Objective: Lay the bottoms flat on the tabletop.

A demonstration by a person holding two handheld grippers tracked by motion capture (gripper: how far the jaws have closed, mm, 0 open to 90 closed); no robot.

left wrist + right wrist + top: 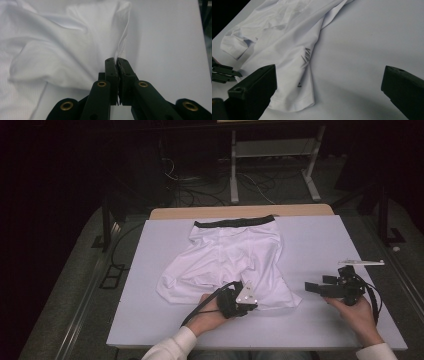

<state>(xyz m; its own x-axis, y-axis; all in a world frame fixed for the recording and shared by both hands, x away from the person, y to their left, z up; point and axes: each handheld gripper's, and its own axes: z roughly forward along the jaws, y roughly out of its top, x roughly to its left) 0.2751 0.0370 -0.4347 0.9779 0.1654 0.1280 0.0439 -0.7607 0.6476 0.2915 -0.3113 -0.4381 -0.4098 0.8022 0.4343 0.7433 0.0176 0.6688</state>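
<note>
White shorts, pinched at the hem

My left hand-held gripper point(117, 62) is clamped on the near hem of the white shorts point(230, 262) lying on the counter point(320, 240); my right hand-held gripper point(316, 285) waits beside them, jaws wide apart.

Small grey lettering on the white shorts point(287, 50), too blurred to read.

A dim lab or recording room was suggested, a white-topped table point(320, 320) lit in darkness, loose cables point(200, 190) on grey floor, metal stand legs point(272, 165) behind.
</note>
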